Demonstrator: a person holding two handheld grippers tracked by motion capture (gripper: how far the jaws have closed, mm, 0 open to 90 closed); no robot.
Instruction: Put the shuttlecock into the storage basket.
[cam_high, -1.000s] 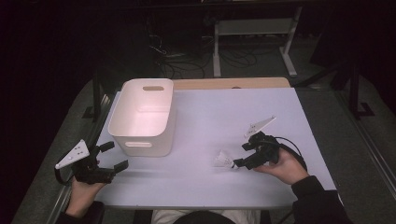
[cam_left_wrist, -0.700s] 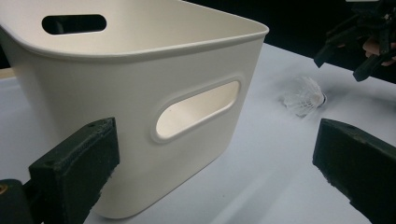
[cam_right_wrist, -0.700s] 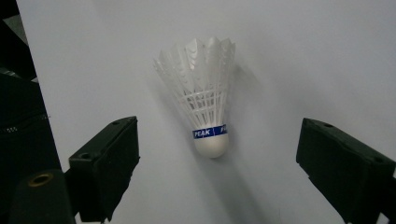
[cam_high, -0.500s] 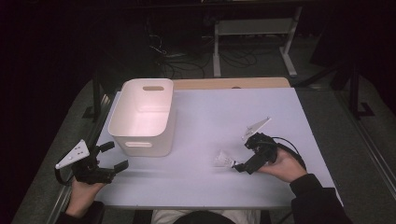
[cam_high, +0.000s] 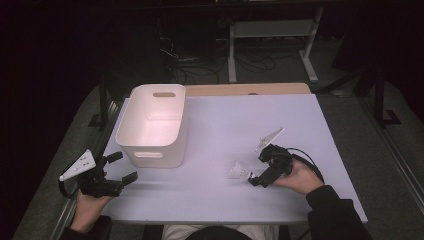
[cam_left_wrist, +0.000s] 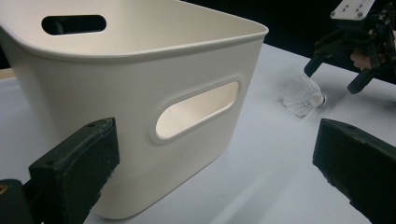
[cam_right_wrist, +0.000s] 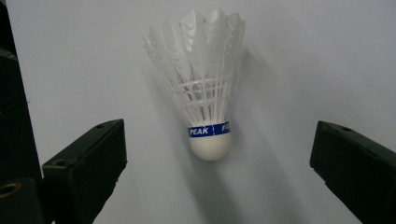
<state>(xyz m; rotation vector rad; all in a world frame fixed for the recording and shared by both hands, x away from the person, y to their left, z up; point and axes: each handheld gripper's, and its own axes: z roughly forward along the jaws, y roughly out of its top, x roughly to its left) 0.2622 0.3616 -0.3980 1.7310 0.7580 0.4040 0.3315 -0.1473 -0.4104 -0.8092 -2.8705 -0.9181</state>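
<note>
Shuttlecock (cam_right_wrist: 205, 98): white feather skirt, rounded cork tip, blue band; lies on matte pale table (cam_high: 300, 125), clear of right gripper (cam_high: 256, 179), jaws just spread wide, nothing gripped. Left gripper (cam_high: 125, 167) released, beside smooth white plastic bin (cam_high: 155, 125) with slot handles.

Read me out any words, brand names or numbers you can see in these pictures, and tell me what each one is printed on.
"PEAK": white letters on the blue band around the shuttlecock, just above its white cork.
"FA": a second word on the same band, cut off where the band curves away; the rest cannot be read.
White bin: no writing.
Table: no writing.
</note>
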